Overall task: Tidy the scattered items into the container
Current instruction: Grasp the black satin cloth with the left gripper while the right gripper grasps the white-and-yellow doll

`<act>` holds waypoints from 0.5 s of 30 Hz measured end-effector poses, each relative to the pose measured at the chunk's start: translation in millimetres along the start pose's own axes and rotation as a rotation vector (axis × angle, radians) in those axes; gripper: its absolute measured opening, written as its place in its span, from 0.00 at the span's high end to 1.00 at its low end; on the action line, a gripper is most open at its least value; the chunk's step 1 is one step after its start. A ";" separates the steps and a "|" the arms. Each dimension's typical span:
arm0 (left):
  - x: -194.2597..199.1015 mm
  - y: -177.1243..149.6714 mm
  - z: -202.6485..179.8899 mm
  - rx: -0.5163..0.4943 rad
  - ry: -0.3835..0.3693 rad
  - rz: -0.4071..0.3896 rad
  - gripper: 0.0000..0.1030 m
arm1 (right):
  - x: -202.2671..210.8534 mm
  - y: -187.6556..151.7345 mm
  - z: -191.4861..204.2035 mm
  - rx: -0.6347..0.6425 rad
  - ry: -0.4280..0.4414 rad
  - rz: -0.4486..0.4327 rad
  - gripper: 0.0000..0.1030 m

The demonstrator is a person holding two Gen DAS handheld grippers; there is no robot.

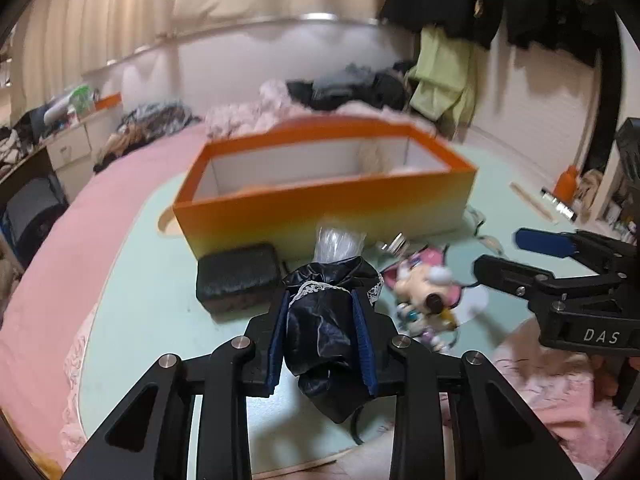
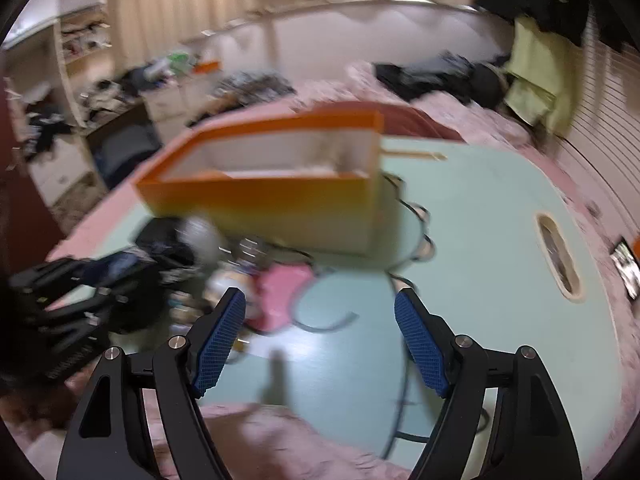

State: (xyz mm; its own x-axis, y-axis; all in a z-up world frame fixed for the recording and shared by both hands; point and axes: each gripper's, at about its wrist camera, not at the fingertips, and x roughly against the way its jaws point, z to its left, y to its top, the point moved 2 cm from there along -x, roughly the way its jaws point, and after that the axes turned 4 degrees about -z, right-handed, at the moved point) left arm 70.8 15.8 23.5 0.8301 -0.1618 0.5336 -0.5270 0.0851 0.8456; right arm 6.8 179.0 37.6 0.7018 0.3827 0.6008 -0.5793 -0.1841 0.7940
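Clamped in the left gripper (image 1: 324, 332): a dark pouch (image 1: 328, 320) with lace trim, held just short of the orange box (image 1: 320, 216), over the green table (image 1: 140, 300). Seen only from the left wrist: a black case (image 1: 238, 276) beside the pouch. Seen only from the right wrist: an oval handle hole (image 2: 558, 258). Right gripper (image 2: 320, 340) spread wide, holding nothing, pink toy (image 2: 280, 296) just ahead of its left finger.

Glossy black satin-like cloth bundle (image 1: 326, 336), white lace trim. Orange box (image 1: 320, 200): matt card. Green tabletop (image 1: 152, 320) smooth, faint sheen. Gripper pads (image 2: 218, 344) blue, ribbed.
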 end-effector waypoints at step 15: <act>45.9 4.9 31.1 0.141 0.101 -0.231 0.71 | -52.9 6.9 36.7 0.044 0.143 0.183 0.51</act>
State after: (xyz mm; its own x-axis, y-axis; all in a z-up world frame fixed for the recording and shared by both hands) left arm 100.7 -21.8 51.7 0.9412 -0.0616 0.3322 -0.3364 -0.0814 0.9382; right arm -19.1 124.3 14.7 0.5191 0.4629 0.7185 -0.6709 -0.3002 0.6781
